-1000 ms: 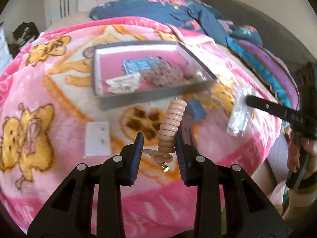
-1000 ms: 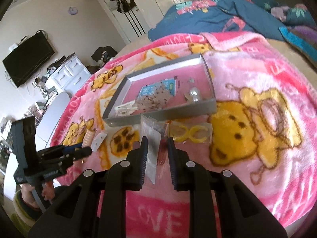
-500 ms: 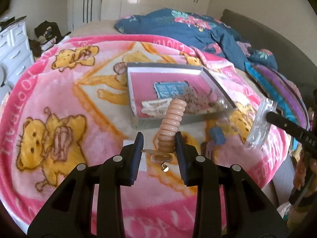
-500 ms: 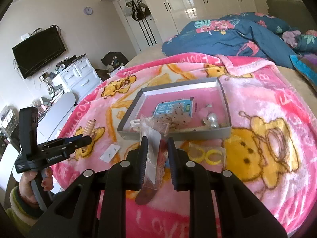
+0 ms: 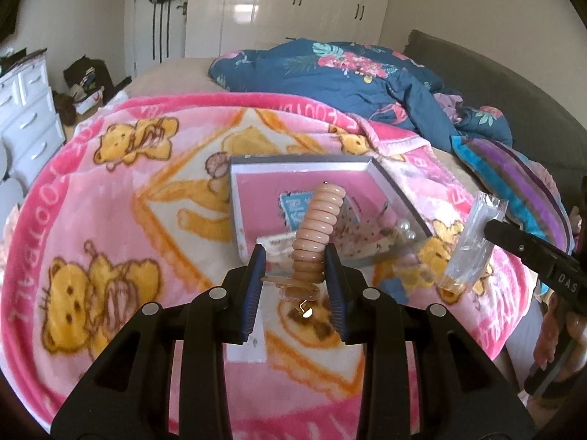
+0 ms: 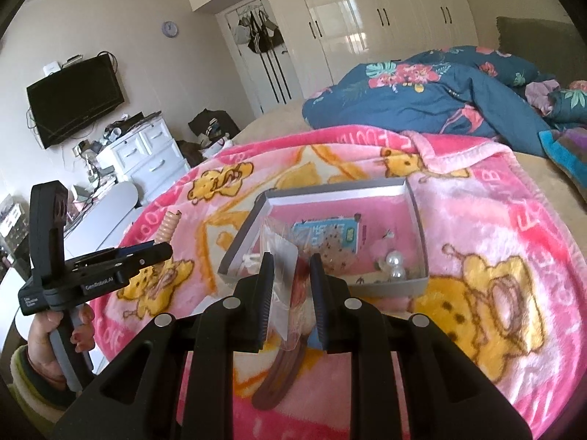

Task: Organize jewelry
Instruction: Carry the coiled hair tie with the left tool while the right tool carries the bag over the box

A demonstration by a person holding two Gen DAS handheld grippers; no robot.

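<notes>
Underneath, a pink fleece blanket (image 5: 110,220) with yellow bear prints, spread over a bed; behind it a dark blue floral duvet (image 5: 348,77), white wardrobe doors (image 5: 293,3) on the far wall, a white chest of drawers (image 6: 146,157) and a wall-mounted television (image 6: 75,101) off to the side. On the blanket, a shallow grey box (image 6: 416,220) lined in pink, taken here as landmark. Inside the box: a blue card (image 6: 323,233), a spotted card, two pearl beads (image 6: 394,266), other small bits too blurred to name. Just in front of the box, a white card (image 5: 249,333), half hidden behind the left gripper (image 5: 295,275). Pinched between the left gripper's blue pads, raised over the box's near edge: a peach-coloured stack of ribbed discs (image 5: 319,227), tilted, with a flat clip-like base and a small gold hook below. Pressed together on a clear plastic sleeve (image 6: 282,278): the right gripper (image 6: 291,293), raised in front of the box's near wall; inside the sleeve something reddish-brown and curved, its lower end hanging out, hard to identify. Visible in the right view, a hand (image 6: 51,333) around the left gripper's handle.
</notes>
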